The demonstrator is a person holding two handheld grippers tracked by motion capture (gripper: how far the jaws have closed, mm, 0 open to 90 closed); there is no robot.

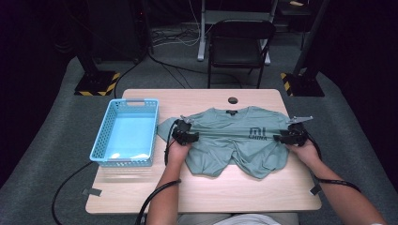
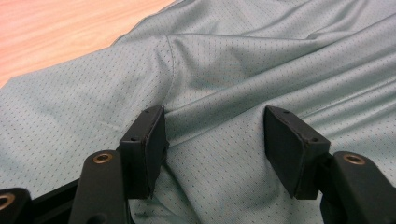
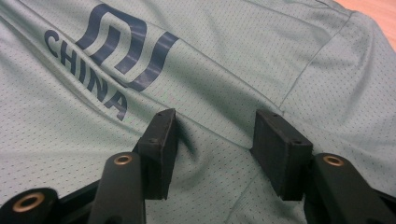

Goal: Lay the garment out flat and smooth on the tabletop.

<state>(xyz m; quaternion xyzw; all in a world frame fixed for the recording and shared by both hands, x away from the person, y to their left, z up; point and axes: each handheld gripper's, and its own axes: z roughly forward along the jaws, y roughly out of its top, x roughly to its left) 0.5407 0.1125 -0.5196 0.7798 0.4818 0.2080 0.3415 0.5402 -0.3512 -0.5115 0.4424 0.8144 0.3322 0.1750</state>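
Observation:
A grey-green T-shirt (image 1: 234, 140) lies crumpled across the middle of the wooden table (image 1: 211, 187), with a dark "CHINA" logo (image 1: 258, 132) on its chest. My left gripper (image 1: 187, 133) rests on the shirt's left side near a sleeve seam. Its jaws stand apart over a raised fold of cloth (image 2: 215, 116), which the pads do not clamp. My right gripper (image 1: 290, 136) sits at the shirt's right side, beside the logo (image 3: 112, 51). Its jaws are also apart, with a soft ridge of fabric between them (image 3: 215, 116). A crease runs across the shirt from one gripper to the other.
A light blue plastic basket (image 1: 105, 131) stands on the table's left part, close to the left gripper. A dark round cable hole (image 1: 233, 100) sits at the table's far edge. Behind the table is a black chair (image 1: 239, 42). Bare tabletop lies in front of the shirt.

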